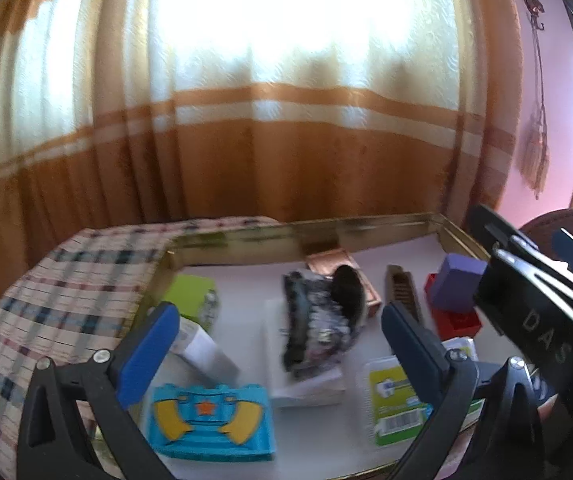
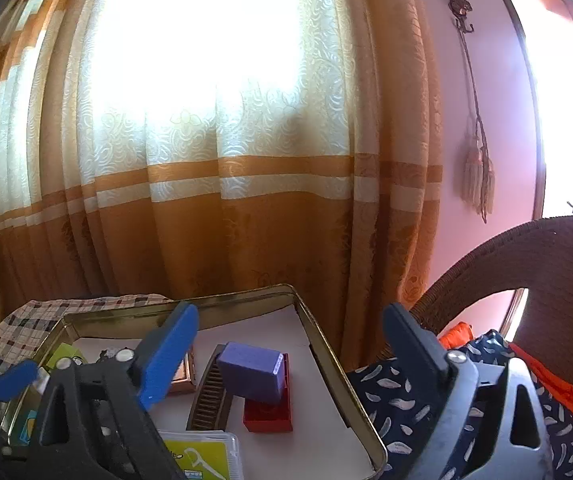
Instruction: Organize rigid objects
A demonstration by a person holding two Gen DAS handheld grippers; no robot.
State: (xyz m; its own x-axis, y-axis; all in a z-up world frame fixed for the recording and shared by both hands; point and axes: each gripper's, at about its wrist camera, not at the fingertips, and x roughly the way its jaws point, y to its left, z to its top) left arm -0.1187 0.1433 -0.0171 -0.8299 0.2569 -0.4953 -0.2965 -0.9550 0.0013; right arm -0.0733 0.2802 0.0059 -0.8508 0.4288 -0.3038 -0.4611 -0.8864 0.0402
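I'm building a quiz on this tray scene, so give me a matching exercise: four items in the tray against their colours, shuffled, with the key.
Items:
1. small box
2. toy brick
3. comb
4. star-printed block

Colours:
A. red
B. turquoise with yellow shapes
C. purple
D. dark brown

Pairs: 1-C, 2-A, 3-D, 4-B. All lie in the gold-rimmed tray.

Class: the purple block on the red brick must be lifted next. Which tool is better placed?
Right. The right tool is open, the purple block just below its gap. The left tool faces the tray's middle.
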